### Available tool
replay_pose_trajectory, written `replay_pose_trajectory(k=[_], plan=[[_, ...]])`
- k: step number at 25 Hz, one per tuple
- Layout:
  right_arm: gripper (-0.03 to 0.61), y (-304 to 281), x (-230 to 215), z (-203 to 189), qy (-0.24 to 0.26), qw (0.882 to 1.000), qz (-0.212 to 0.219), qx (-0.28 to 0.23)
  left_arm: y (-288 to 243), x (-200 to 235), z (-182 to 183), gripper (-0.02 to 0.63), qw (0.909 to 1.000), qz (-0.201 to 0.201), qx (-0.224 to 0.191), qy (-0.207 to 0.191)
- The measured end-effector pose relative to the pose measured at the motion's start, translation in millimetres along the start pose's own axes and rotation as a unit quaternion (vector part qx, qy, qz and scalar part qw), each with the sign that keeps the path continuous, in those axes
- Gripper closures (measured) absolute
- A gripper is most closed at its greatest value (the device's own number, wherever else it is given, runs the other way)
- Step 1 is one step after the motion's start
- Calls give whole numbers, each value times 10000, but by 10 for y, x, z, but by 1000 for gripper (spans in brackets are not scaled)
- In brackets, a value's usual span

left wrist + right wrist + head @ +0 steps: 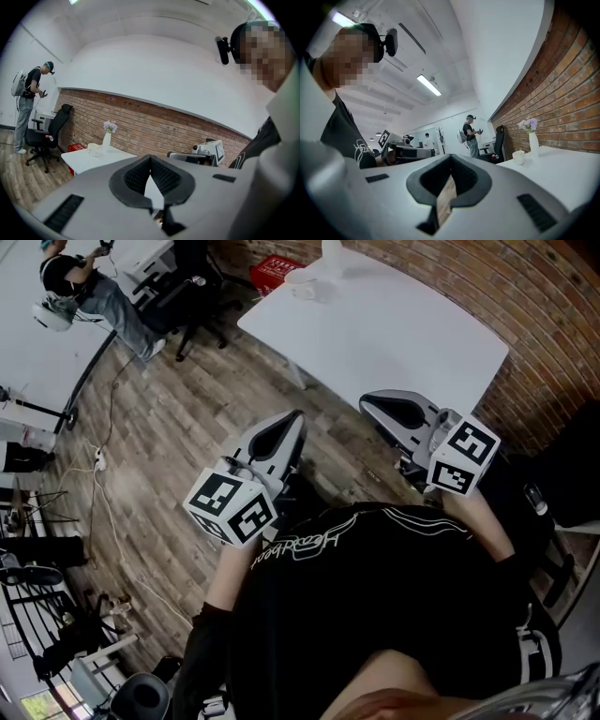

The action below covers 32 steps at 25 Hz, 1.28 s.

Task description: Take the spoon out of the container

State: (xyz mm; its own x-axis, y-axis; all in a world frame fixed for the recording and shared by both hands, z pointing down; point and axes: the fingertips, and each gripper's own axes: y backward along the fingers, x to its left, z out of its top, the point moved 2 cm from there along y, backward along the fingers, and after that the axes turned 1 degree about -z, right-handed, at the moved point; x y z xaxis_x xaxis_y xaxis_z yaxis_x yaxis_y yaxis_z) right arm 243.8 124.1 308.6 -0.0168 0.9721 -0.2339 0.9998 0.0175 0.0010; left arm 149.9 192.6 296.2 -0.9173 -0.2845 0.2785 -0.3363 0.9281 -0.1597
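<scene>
A white cup (305, 289) stands at the far end of the white table (394, 334), next to a white vase (330, 257) with flowers. No spoon can be made out at this distance. I hold both grippers close to my chest, short of the table's near edge. The left gripper (292, 418) is shut and empty, its tips touching, and points at the table. My right gripper (367, 401) is likewise shut on nothing. The left gripper view shows the cup (93, 149) and vase (107, 138) far ahead; the right gripper view has the cup (518, 157) off to the right.
A brick wall (525, 324) runs behind the table. A red crate (274, 270) and a black office chair (192, 296) stand beyond the table's left end. Another person (89, 292) stands far left. Cables (101, 484) lie on the wooden floor.
</scene>
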Motion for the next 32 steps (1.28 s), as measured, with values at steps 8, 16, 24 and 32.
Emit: replay_pose_trajectory(k=[8, 16, 24, 32], plan=[[583, -929, -698, 55, -133, 9996, -258, 54, -405, 1141, 269, 609, 9994, -271, 142, 159], [583, -2098, -1290, 291, -596, 9956, -705, -145, -636, 2458, 813, 609, 9971, -609, 414, 174], [581, -3076, -1815, 440, -734, 9896, -1206, -265, -825, 3631, 1169, 609, 9933, -966, 601, 202], [581, -3221, -2249, 350, -930, 9797, -1744, -340, -1220, 4012, 1165, 609, 9861, -1412, 834, 255]])
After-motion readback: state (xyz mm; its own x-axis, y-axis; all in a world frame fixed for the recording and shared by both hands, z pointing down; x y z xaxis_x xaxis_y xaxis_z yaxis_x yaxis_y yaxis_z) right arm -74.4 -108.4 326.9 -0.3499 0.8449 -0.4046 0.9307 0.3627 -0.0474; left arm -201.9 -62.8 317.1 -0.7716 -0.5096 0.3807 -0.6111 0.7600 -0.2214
